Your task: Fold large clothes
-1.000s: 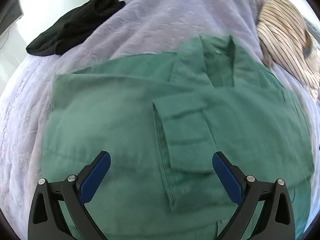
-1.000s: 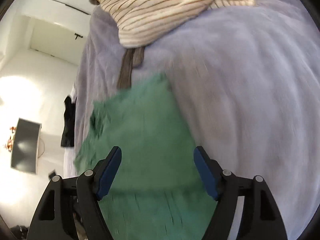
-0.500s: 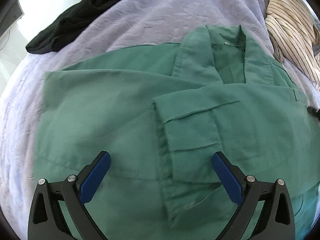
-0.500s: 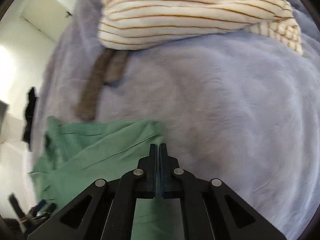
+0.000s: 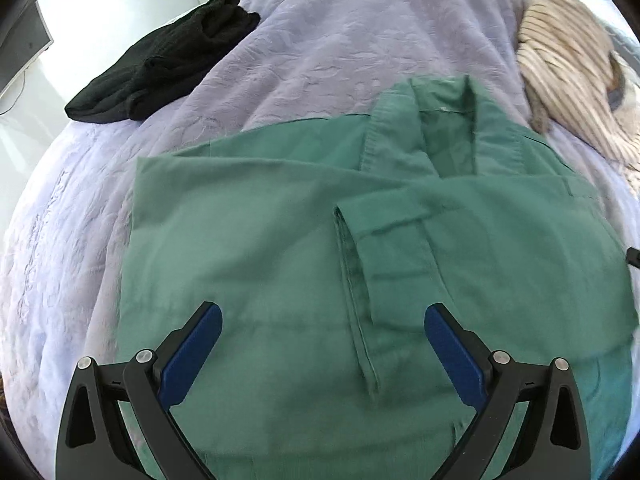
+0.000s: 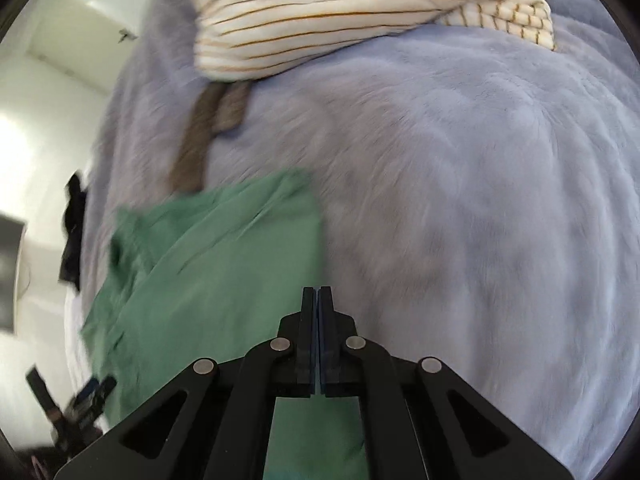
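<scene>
The green shirt (image 5: 280,264) lies spread on the lavender bed blanket (image 5: 340,40), one sleeve folded across its front. A second ago the right hand-held gripper (image 6: 318,300) stood apart over the shirt's edge; now it is pinched together on that edge, likely ready to fold it over. The left hand-held gripper (image 5: 322,332) hovers spread apart, empty.

I see the green shirt (image 5: 280,248) as matt woven cloth, smooth with stitched seams. Under it my view shows the lavender blanket (image 5: 340,40), plush and faintly embossed, furry-looking on the right. Far left, the black garment (image 5: 160,76) looks like a dull ribbed knit. The striped garment (image 6: 340,12) is soft cream cloth. My left gripper (image 5: 323,334) has matt black plastic arms, blue pads and shiny metal pins.
</scene>
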Tool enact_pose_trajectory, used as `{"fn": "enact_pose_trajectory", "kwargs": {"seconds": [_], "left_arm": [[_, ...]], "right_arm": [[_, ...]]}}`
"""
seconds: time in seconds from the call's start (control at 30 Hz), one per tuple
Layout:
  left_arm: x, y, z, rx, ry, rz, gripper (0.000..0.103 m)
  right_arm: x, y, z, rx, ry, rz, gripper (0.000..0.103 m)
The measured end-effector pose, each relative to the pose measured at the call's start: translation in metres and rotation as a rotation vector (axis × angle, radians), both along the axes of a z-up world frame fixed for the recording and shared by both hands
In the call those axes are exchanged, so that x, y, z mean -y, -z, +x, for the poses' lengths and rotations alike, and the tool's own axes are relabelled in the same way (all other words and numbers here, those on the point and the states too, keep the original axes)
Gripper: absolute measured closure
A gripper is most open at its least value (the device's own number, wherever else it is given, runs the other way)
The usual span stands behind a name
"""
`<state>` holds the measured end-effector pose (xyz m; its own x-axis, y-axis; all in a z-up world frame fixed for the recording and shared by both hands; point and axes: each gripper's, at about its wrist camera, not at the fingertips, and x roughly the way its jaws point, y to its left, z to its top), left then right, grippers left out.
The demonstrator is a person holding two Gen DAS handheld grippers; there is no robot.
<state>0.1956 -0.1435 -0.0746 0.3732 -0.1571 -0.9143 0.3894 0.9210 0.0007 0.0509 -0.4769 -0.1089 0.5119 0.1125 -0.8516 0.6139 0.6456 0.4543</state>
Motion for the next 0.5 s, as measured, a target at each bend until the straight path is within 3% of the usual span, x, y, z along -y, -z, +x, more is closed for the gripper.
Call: {"fn": "enact_pose_trajectory", "kwargs": {"seconds": [0.07,0.17,0.23,0.3,0.5], "left_arm": [[0.006,0.002,-0.012,-0.006,0.012,0.005,0.001],[0.012,0.028,-0.013,-0.018,-0.001,0.085,0.001],[0.006,0.037,-0.01,-0.037,-0.033,0.056,0.0],[0.0,0.032,-0.009,-0.039,-0.052,0.053,0.0],[-0.02,0.015,-0.021,-0.051,-0.066,0.102,0.0]], "right_arm": [[-0.021,-0.003,-0.007,0.01,-0.056,0.01,0.102],[-0.048,0.01,-0.017,-0.033,-0.126,0.004,0.102],[-0.052,0.027,-0.022,-0.076,-0.139,0.007,0.102],[-0.048,0.037,-0.03,-0.065,-0.128,0.059,0.102],[-0.029,0.025,-0.061,-0.056,-0.047,0.114,0.102]]}}
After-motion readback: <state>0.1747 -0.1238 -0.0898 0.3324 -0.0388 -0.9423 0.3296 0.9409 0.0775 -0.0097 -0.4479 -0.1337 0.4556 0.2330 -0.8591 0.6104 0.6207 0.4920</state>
